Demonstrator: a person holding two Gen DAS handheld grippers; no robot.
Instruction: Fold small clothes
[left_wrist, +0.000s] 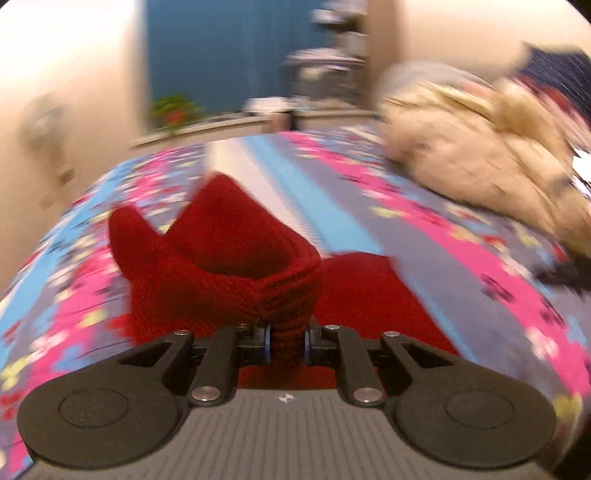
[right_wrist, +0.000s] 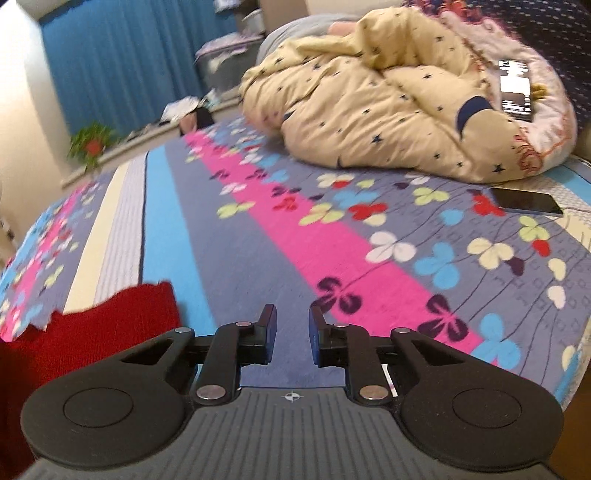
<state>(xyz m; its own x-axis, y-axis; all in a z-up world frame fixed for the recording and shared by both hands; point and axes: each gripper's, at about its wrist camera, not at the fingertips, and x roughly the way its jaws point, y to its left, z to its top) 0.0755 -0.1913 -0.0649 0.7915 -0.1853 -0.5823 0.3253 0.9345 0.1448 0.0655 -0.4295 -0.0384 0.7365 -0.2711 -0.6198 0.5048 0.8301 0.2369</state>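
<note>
A red knitted garment (left_wrist: 221, 258) lies on the flowered bedsheet (right_wrist: 332, 236), with part of it lifted into a loose hanging fold above the flat remainder. A bunched edge of the knit is pinched between the nearly closed jaws of the left gripper (left_wrist: 288, 343), so the fold is judged to be under way. In the right wrist view only a red corner of the garment is seen at the lower left, beside the right gripper (right_wrist: 292, 332), whose jaws stand a narrow gap apart with nothing between them; only sheet is seen through the gap.

For a clean fold, the pinched edge is best carried low and straight across the flat part, so that the knit is not dragged or twisted. The lifted edge should be laid flush with the opposite edge before it is released. The free half could be pinned by the empty gripper. The beige quilt (right_wrist: 369, 110) and the dark phone (right_wrist: 524, 201) lie well apart and need not be disturbed.
</note>
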